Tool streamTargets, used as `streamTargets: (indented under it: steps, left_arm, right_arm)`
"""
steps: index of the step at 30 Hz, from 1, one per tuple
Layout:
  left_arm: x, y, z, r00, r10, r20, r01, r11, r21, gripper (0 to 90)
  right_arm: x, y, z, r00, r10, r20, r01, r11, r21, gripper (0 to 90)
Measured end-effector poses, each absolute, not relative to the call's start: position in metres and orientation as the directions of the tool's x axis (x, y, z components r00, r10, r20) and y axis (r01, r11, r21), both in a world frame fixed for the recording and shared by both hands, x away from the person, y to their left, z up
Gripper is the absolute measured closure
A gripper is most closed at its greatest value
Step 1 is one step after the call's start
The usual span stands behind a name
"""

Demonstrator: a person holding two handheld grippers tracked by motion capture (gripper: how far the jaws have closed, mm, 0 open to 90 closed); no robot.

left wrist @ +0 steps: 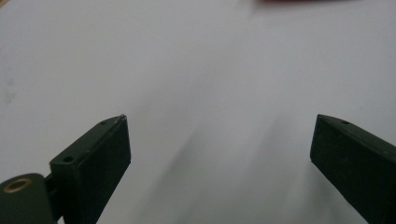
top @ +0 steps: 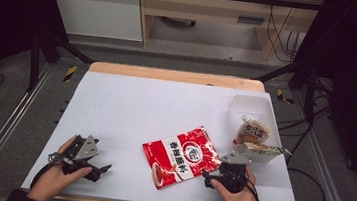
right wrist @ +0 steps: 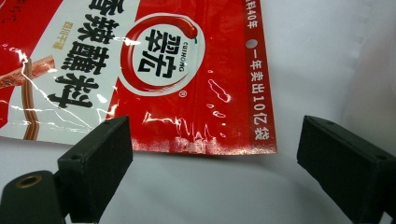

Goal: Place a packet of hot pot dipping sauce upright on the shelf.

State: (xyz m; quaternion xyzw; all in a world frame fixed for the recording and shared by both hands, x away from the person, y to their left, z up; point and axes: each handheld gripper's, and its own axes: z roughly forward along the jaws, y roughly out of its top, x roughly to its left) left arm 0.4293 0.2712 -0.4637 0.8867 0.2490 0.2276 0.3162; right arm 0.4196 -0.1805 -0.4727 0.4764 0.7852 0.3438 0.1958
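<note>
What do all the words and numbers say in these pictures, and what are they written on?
"翠宏" and "CUIHONG": inside the chili ring on the red sachet.
"香辣蘸料": big black letters on its white panel.
"一年卖出10亿袋": white, along its red edge strip.
"40年": end of a cut-off line on that strip.
Small orange characters beside the big letters: too small to read.
Print on the brown packet and the green-and-white carton in the clear bin: too blurred.

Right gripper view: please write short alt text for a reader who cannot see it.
A red seasoning packet with white Chinese print lies flat on the white table, its edge just beyond the right gripper. The two black jaws stand wide open, empty.
</note>
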Motion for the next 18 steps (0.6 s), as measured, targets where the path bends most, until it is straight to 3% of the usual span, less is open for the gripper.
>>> streamTargets:
  steps: [18]
  left_arm:
    - [0.429, 0.271, -0.464, 0.773, 0.585, 0.243, 0.298, -0.674, 0.676, 5.1]
  right_arm:
    - [0.431, -0.181, -0.481, -0.479, 0.874, 0.084, 0.656, 0.292, 0.696, 12.5]
